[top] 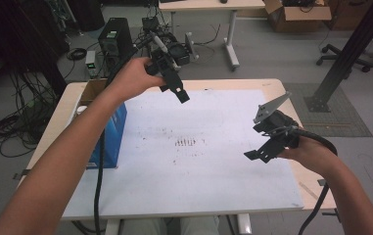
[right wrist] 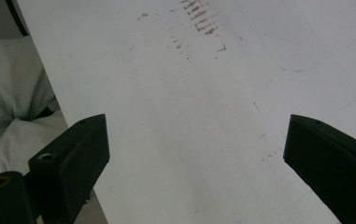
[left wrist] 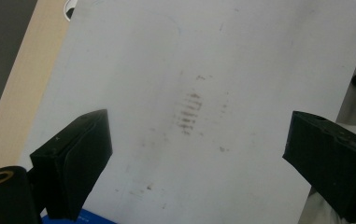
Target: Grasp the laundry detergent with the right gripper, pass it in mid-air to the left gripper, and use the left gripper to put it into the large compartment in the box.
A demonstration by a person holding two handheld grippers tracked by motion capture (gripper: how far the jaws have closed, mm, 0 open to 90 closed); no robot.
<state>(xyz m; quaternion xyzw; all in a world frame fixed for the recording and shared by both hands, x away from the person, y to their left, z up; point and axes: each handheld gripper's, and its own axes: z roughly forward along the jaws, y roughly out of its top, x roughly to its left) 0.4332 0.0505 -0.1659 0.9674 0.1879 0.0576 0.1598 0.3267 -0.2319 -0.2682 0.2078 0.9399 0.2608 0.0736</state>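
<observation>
Below me lies a wooden counter (top: 282,93), most of it covered by a white sheet (top: 213,171) marked with small brown smudges (top: 186,142) near its middle. At the sheet's left edge I see a blue box (top: 113,139), and behind it an open cardboard box (top: 92,92) at the counter's far left corner, with a small white round thing (top: 81,109) just beside it. Beyond the counter, on the grey floor, stand a black computer tower (top: 115,36), tangled black cables (top: 10,129), and another table's white leg (top: 231,36). Farther right I make out a cardboard carton (top: 296,14), an office chair base (top: 350,56) and a slanted black post (top: 355,46).
</observation>
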